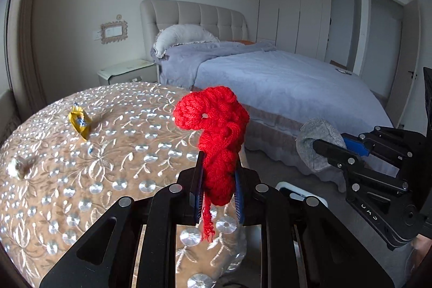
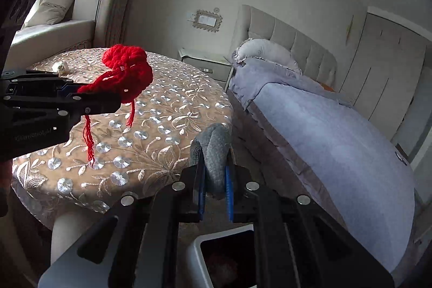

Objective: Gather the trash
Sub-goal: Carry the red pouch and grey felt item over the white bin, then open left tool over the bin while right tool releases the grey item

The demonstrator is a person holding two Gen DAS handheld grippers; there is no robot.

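Left wrist view: we see the left gripper (image 1: 218, 180) nearly closed, pinching a red bundle of knitted yarn (image 1: 216, 131) held upright above the round desk (image 1: 108, 166), which is draped in a beige embroidered cloth studded with shiny discs. A crumpled yellow wrapper (image 1: 79, 121) and a small pale scrap (image 1: 17, 168) lie on the desk, presumably trash awaiting collection.

Right wrist view: we see the right gripper (image 2: 214, 177) fully closed on a soft grey knitted sock-like piece (image 2: 214, 150), beyond the desk edge. A pale plastic bin (image 2: 197, 253), its mouth open, stands below, the likely destination.
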